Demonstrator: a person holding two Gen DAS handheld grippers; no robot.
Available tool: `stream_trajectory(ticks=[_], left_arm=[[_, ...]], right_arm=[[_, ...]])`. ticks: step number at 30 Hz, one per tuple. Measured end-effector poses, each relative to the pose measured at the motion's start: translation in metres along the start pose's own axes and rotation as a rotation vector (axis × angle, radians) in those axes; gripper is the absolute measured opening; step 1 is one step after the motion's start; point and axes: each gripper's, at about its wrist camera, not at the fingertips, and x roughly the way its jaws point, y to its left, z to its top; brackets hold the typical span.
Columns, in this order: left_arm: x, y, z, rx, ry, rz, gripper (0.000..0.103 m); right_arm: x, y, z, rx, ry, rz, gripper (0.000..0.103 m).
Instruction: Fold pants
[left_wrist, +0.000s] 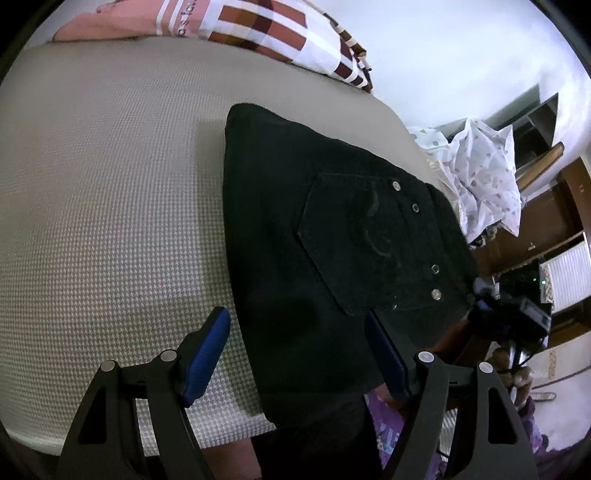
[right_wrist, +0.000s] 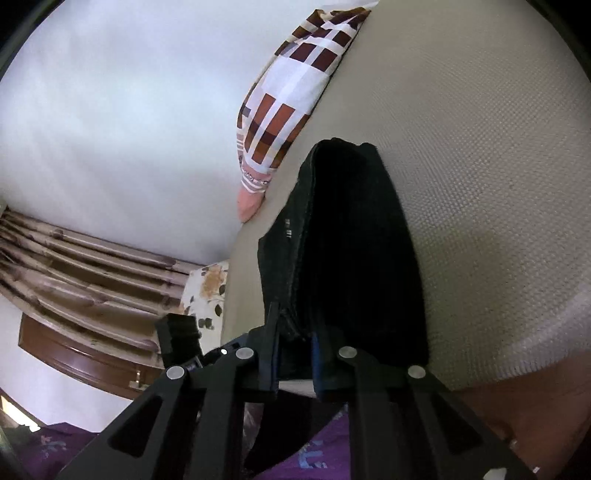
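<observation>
One black pants, two grippers

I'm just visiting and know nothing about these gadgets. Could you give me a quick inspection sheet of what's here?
Surface: beige textured bedspread.
Job's things: black pants, folded, pocket up, near the bed edge.
Clutter: checked pillow; crumpled white patterned cloth off the bed.
Grippers: left gripper open over the pants' near edge; right gripper shut on the pants.
Cables: a dark cable beside the bed.
Surroundings: white wall, brown curtain, wooden furniture.
</observation>
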Motion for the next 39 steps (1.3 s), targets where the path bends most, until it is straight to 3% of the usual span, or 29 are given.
stream_trajectory(ticks=[5, 11, 17, 18, 19, 21, 22, 31, 34, 39], left_arm=[[0.008, 0.000, -0.003, -0.001, 0.030, 0.005, 0.079], [0.011, 0.004, -0.004, -0.016, 0.029, 0.005, 0.079], [0.008, -0.001, -0.006, 0.009, 0.020, 0.017, 0.079], [0.006, -0.002, -0.006, 0.019, 0.011, 0.023, 0.079], [0.005, -0.002, -0.005, 0.024, 0.006, 0.025, 0.079], [0.004, -0.001, -0.004, 0.028, -0.001, 0.027, 0.079], [0.003, 0.000, -0.003, 0.026, -0.003, 0.029, 0.079], [-0.008, 0.017, 0.010, 0.013, -0.039, -0.033, 0.079], [-0.005, 0.023, 0.018, 0.028, -0.039, -0.009, 0.079], [0.012, 0.033, 0.027, 0.049, 0.016, -0.013, 0.079]], right_arm=[[0.006, -0.040, -0.008, 0.120, 0.013, 0.021, 0.012], [0.011, -0.044, -0.006, 0.168, 0.019, 0.064, 0.016], [-0.008, -0.027, 0.004, 0.104, -0.035, -0.006, 0.024], [-0.015, -0.025, 0.007, 0.091, -0.055, -0.033, 0.035], [-0.021, -0.025, 0.011, 0.085, -0.074, -0.055, 0.054], [-0.027, -0.025, 0.018, 0.090, -0.093, -0.056, 0.070], [-0.026, -0.025, 0.023, 0.089, -0.088, -0.043, 0.072], [0.014, -0.020, 0.054, -0.003, 0.049, -0.101, 0.074], [0.025, -0.024, 0.060, -0.017, 0.096, -0.122, 0.074], [0.044, -0.022, 0.067, -0.054, 0.165, -0.123, 0.074]])
